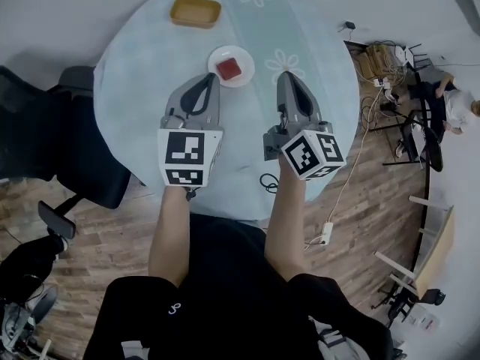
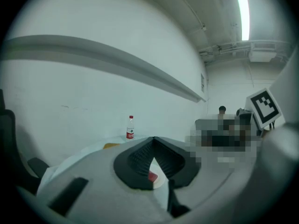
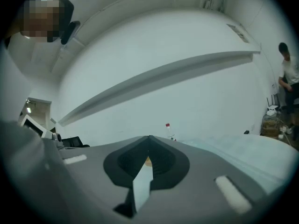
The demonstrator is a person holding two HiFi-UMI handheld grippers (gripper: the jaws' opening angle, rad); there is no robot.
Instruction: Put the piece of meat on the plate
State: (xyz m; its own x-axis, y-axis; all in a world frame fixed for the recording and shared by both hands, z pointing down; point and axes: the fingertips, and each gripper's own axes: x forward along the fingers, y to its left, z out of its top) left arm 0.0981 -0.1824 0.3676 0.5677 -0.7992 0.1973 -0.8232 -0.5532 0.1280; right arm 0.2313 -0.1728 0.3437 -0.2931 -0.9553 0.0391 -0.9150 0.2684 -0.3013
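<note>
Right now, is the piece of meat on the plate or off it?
On it. In the head view the red meat lies in the middle of the white plate.

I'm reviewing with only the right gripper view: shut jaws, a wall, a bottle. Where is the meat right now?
Observer: In the head view the red piece of meat lies on the white plate.
Operator: Is the left gripper holding anything?
Observer: No. The left gripper is shut, with nothing between its jaws.
Operator: Anything else near that plate?
Observer: A yellow tray sits beyond the plate, apart from it.
</note>
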